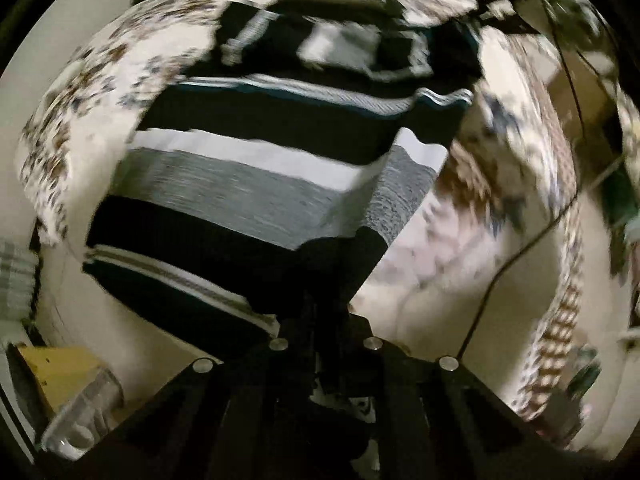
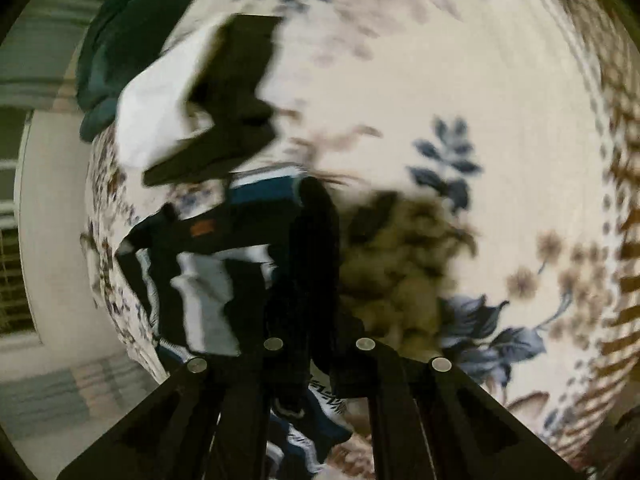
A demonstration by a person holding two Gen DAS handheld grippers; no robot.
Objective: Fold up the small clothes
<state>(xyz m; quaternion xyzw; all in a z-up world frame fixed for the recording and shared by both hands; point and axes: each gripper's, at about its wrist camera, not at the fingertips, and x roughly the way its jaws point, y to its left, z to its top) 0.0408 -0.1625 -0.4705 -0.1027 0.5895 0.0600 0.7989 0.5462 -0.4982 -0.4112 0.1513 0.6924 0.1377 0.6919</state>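
Striped shirt [image 1: 256, 184] between both grippers' fingers

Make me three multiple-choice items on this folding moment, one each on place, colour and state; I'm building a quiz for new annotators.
1. Where does the striped garment lie?
A. On a floral bedspread
B. In a drawer
C. On a wooden chair

2. Which colours band the striped garment?
A. Red and yellow
B. Black, white and grey
C. Pink and orange

3. What is the left claw doing?
A. Standing wide open over the bare bedspread
B. Shut on the striped garment
C. Gripping a cup

Answers: 1 A, the floral bedspread shows around the garment. 2 B, wide black, white and grey bands cross it. 3 B, the black hem runs down between the closed fingers.
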